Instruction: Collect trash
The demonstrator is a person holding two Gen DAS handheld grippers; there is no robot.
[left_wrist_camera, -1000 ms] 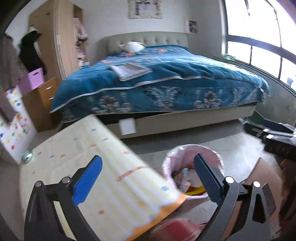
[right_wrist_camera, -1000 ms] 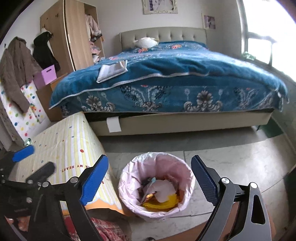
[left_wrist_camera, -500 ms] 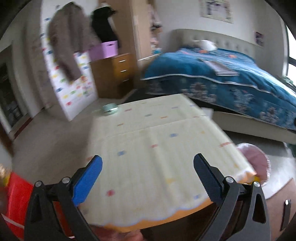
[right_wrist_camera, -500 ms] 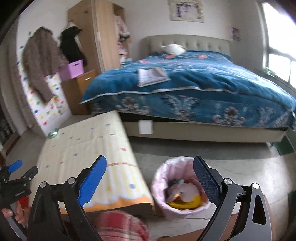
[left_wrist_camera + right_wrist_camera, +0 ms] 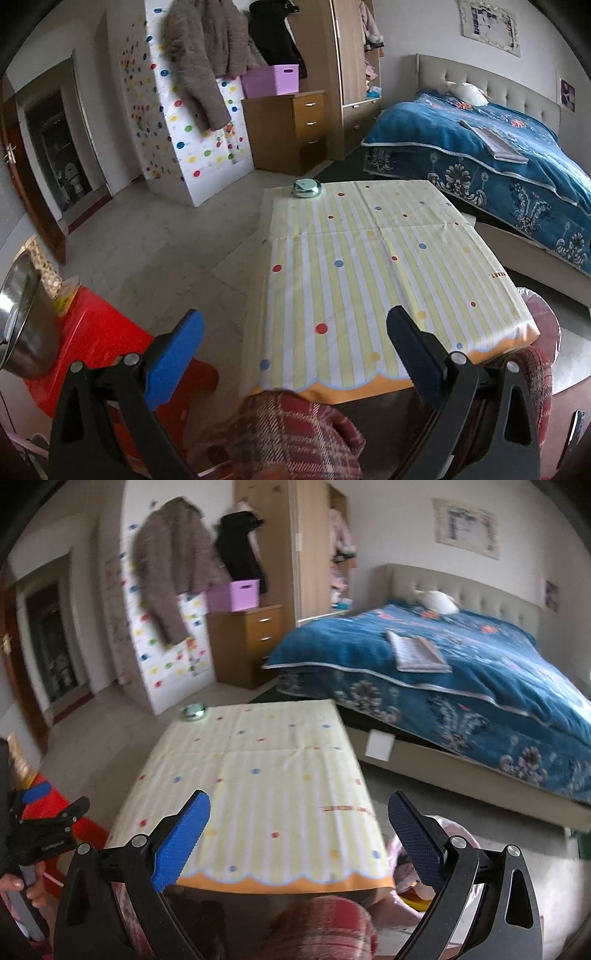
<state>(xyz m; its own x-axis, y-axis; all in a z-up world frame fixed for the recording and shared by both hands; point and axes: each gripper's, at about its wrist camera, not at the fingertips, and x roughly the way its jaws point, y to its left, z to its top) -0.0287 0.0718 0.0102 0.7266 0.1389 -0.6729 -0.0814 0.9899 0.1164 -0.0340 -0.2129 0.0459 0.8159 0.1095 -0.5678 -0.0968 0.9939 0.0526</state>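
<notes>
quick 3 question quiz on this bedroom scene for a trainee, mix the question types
1. True or false: something is held between the left gripper's jaws.
2. What sits at the far corner of the striped tablecloth? A) round metal tin B) book C) cup
3. What colour is the storage box on the wooden drawer unit?

Key: 1 false, both grippers are open and empty; 2 A, the round metal tin; 3 purple.

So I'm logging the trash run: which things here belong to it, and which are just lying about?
Belongs to the job:
- left gripper, open, empty
- right gripper, open, empty
- pink-lined trash bin, beside the table

Just lying about:
- striped tablecloth
- round metal tin at its far corner
- bed
- red stool
- steel bowl
</notes>
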